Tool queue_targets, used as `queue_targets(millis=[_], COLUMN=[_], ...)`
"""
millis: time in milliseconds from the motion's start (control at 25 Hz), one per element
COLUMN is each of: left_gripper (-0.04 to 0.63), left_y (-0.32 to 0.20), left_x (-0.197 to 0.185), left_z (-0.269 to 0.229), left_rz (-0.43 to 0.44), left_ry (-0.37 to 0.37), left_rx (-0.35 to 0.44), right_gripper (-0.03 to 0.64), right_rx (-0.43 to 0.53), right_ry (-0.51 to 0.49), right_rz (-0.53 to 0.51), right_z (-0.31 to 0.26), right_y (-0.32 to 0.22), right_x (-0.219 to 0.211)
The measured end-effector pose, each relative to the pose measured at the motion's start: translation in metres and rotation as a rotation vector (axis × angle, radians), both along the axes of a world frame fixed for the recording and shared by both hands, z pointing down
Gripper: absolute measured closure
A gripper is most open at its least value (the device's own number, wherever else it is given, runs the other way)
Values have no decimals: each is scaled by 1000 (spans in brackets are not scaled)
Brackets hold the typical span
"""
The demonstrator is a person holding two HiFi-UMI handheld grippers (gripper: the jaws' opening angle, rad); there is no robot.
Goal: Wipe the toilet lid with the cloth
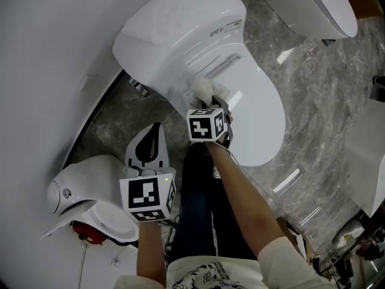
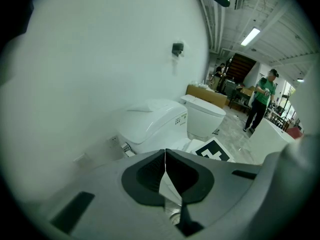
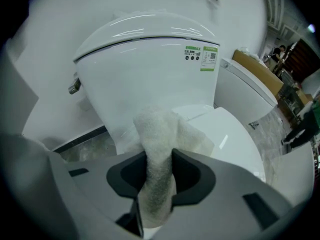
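Clamping the cloth (image 3: 160,134) was what your right gripper (image 3: 159,171) did at that moment. Its jaws were closed on a bunched fold of the white terry, and the rest fanned out ahead of them.

— Agreed. You had the cloth down on the toilet lid (image 1: 258,113), at its back end, just in front of the tank (image 1: 180,29). In your head view the tuft showed just past the marker cube (image 1: 207,125), touching the white surface near the hinge.

— Your lid was shut, flat and glossy. The tank behind it carried a green-and-white sticker (image 3: 201,58) on its front.

— Your left gripper (image 2: 165,169) was another matter. You held it back, low beside the toilet, over the grey marbled floor (image 1: 325,89). Its jaws were pressed together edge to edge, with nothing between them.

— It pointed past the tank along the white wall (image 2: 90,59), and you touched nothing with it. A second toilet (image 2: 205,116) stood beyond, and a person in a green top (image 2: 262,96) stood far back in the room.
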State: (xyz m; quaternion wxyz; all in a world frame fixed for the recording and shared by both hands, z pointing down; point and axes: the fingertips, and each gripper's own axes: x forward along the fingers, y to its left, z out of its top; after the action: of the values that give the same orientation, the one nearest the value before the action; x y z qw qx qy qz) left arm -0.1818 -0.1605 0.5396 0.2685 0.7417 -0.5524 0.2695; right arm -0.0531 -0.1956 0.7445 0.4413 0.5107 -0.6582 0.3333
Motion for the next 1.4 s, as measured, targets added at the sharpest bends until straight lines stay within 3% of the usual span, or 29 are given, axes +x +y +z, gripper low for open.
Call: queue_targets(millis=[640,1400], left_gripper=[586,586], left_y=[5,29], left_x=[20,62], left_z=[-2,-9], left_rz=[19,93], left_ry=[8,0], left_rx=[8,21], right_gripper=[505,505], right_rx=[-28,-73], right_ry=[-49,-93], right_rz=[-243,-248], right_z=[4,13], right_y=[70,165], right_x=[-19,39])
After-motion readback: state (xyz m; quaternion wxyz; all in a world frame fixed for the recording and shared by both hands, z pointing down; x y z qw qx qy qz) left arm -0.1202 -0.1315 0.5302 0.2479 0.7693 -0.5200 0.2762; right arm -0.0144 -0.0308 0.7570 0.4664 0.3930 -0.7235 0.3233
